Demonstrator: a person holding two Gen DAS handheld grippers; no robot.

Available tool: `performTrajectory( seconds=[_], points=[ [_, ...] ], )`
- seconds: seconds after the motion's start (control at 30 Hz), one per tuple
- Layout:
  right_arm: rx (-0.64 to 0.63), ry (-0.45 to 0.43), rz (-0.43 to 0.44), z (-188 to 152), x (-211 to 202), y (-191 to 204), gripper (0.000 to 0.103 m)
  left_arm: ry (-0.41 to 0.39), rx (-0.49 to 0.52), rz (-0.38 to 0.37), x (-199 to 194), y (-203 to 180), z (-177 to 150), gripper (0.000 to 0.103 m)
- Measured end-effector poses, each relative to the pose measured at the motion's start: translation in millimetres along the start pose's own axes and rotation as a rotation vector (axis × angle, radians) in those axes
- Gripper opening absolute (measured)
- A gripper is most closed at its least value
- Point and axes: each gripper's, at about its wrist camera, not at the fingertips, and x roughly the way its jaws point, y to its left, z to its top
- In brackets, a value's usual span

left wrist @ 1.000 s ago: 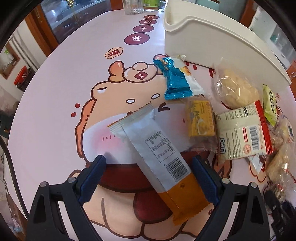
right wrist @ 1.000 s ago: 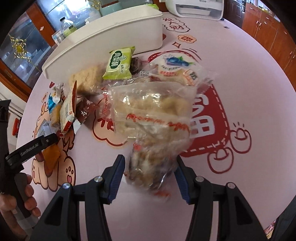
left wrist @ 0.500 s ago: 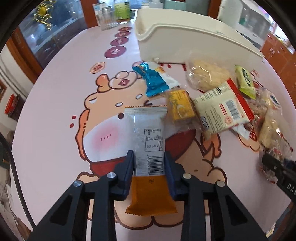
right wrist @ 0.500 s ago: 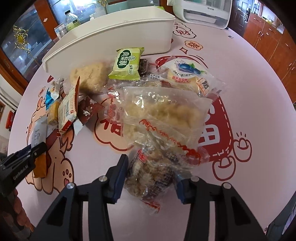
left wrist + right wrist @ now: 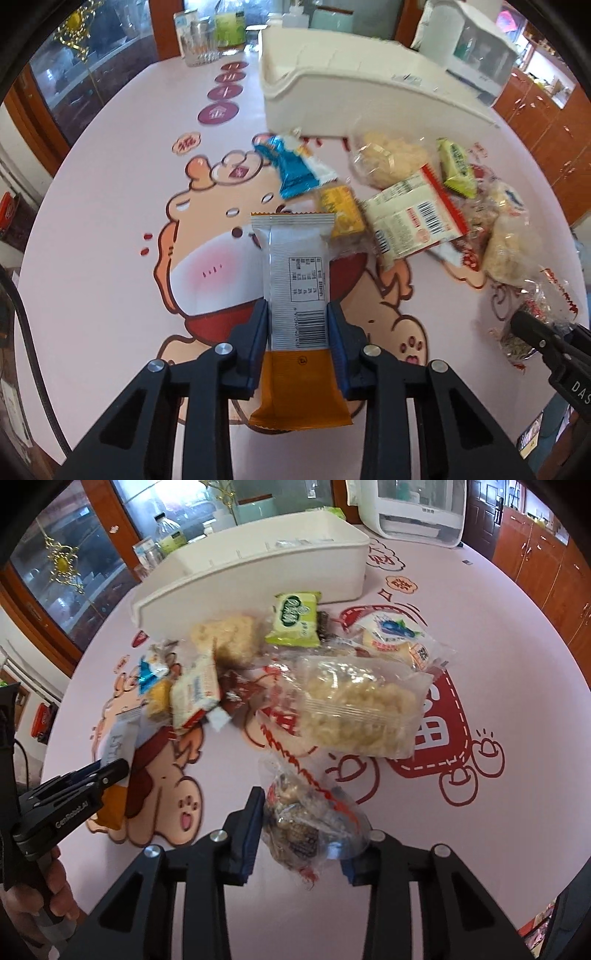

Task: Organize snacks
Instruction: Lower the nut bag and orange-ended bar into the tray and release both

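Two snack packets pinched, white bin waiting at the far side of the table (image 5: 92, 155).

Pink table first, white bin (image 5: 332, 92) beyond the loose snack pile; left hand-held gripper (image 5: 297, 332) clamped on a silver-and-orange wafer bar (image 5: 297, 291), right hand-held gripper (image 5: 301, 834), jaws just closing, pinching a clear bag of dark nuts (image 5: 306, 823). Both angled steeply down. Best carried high over the pile, lowered inside the bin wall, released only once inside.

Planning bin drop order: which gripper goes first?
Left, probably: the left gripper clamps the flat silver-orange bar squarely. The right gripper, just closing, pinches a floppy clear bag of dark snacks near its end.
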Motion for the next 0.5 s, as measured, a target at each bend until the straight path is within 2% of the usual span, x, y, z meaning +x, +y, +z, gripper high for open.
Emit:
performTrajectory(
  seconds=[0.3,0.5],
  points=[
    [-0.017,-0.064,0.075,16,-41,22,0.035,-0.066,0.035,-0.084,-56,0,26,0.029],
    [-0.035,-0.130,0.123,55,-80,36,0.036,-0.137,0.090,-0.091,-98,-6,66,0.029]
  ],
)
